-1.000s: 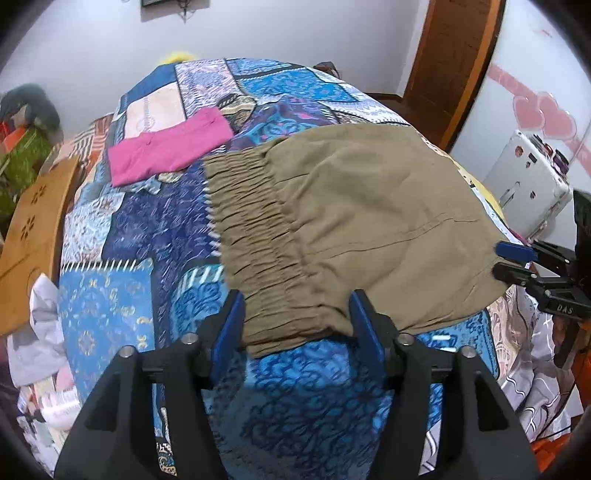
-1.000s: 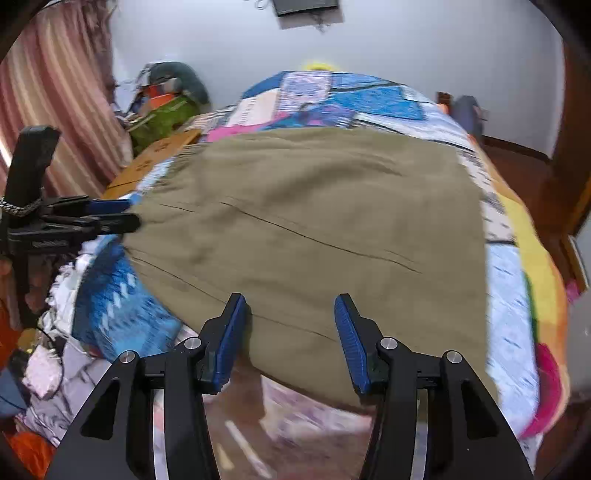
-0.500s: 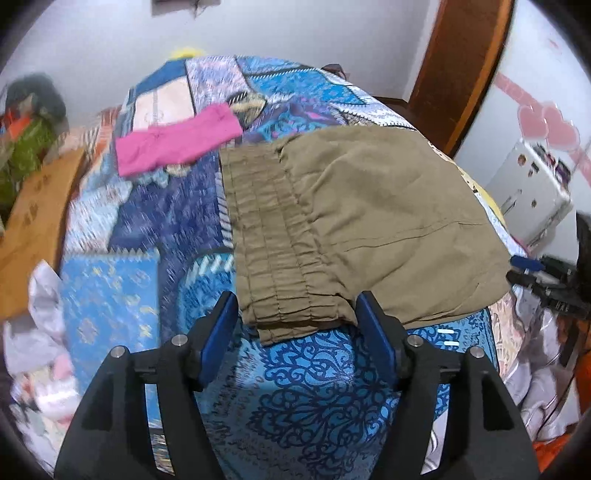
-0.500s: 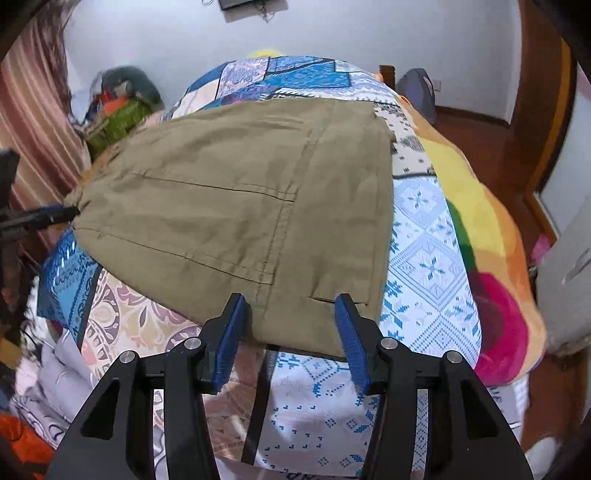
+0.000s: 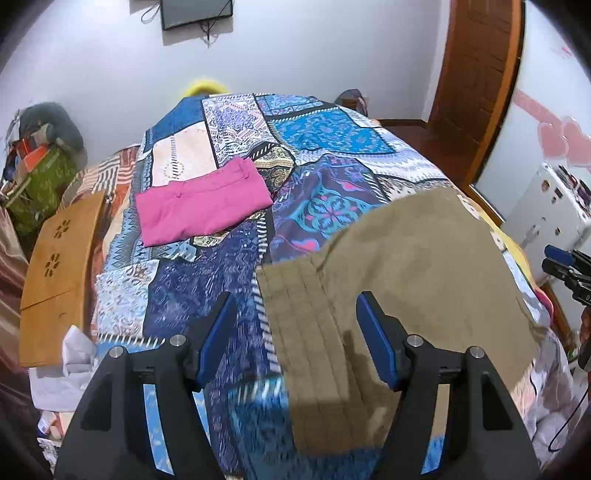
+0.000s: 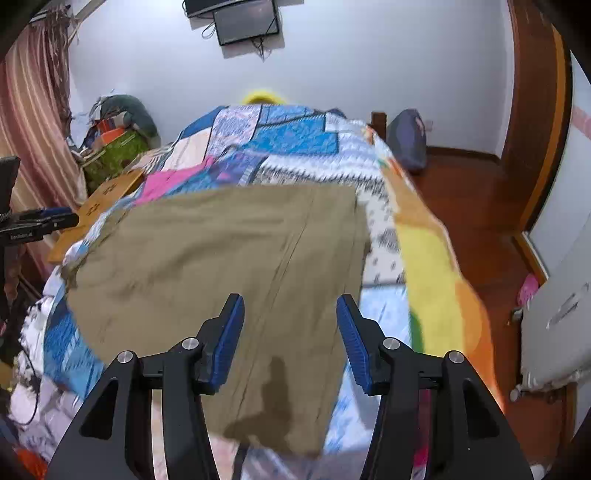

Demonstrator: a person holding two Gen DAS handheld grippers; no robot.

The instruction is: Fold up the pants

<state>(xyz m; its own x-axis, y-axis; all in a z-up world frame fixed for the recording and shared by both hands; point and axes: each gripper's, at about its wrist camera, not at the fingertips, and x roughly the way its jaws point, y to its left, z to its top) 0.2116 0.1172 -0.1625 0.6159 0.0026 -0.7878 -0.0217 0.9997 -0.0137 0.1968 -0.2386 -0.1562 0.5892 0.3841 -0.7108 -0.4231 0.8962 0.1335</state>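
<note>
On the bed (image 5: 325, 136), the khaki pants (image 5: 417, 266) lie beside pink pants (image 5: 203, 203). Left claw (image 5: 295, 336) and right claw (image 6: 290, 338) stand wide, empty. Risk: overhanging fabric may slide off.

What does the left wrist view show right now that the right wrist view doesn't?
Only the left wrist view: the olive pants' pleated elastic waistband between the left gripper's parted fingers, the whole folded pink garment, and a white appliance.
Only the right wrist view: the pants' leg seam between the right gripper's parted fingers, the striped curtain and a dark bag on the floor.
Both: the pants on the patchwork bedspread, the wall screen, and the other gripper at the picture's edge.
</note>
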